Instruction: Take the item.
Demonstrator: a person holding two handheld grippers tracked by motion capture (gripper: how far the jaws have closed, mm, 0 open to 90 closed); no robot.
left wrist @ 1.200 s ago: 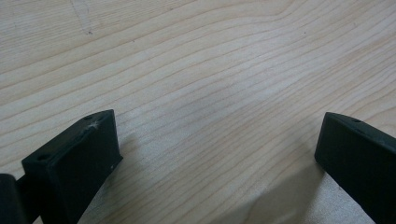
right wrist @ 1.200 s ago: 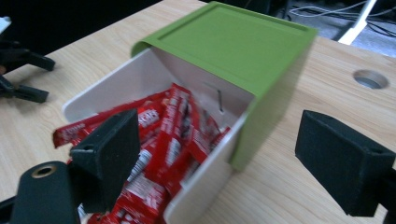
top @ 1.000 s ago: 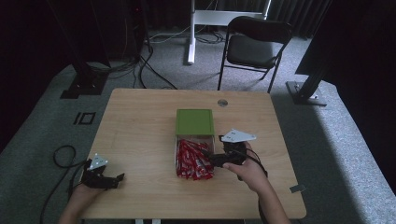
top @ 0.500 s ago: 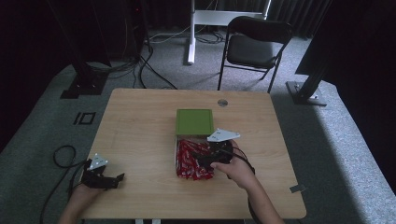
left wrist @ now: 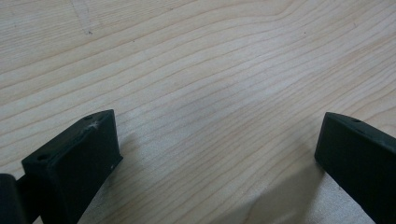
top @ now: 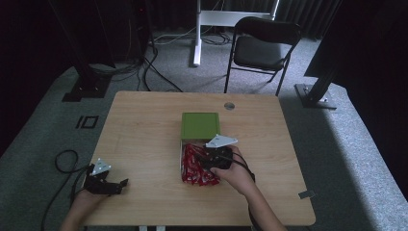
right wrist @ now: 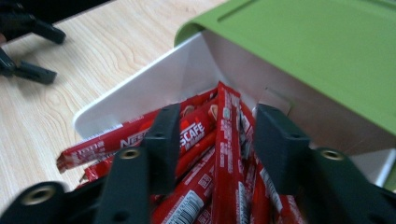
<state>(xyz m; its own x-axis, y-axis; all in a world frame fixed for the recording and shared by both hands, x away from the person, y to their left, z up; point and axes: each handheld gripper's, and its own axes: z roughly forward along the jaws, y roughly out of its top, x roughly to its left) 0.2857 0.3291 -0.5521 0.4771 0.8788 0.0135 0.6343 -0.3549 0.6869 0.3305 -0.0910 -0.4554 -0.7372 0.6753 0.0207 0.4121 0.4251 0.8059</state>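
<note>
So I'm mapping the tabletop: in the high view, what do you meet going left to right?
left gripper → white box of red sachets → right gripper

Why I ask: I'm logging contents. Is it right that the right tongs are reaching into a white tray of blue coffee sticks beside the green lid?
Not quite: the coffee sticks are red, as the right gripper view shows. The right tongs do reach into the white tray beside the green lid.

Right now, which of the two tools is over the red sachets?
The right tool: its open jaws straddle the sachets in the white box. The left tool rests on bare table.
</note>
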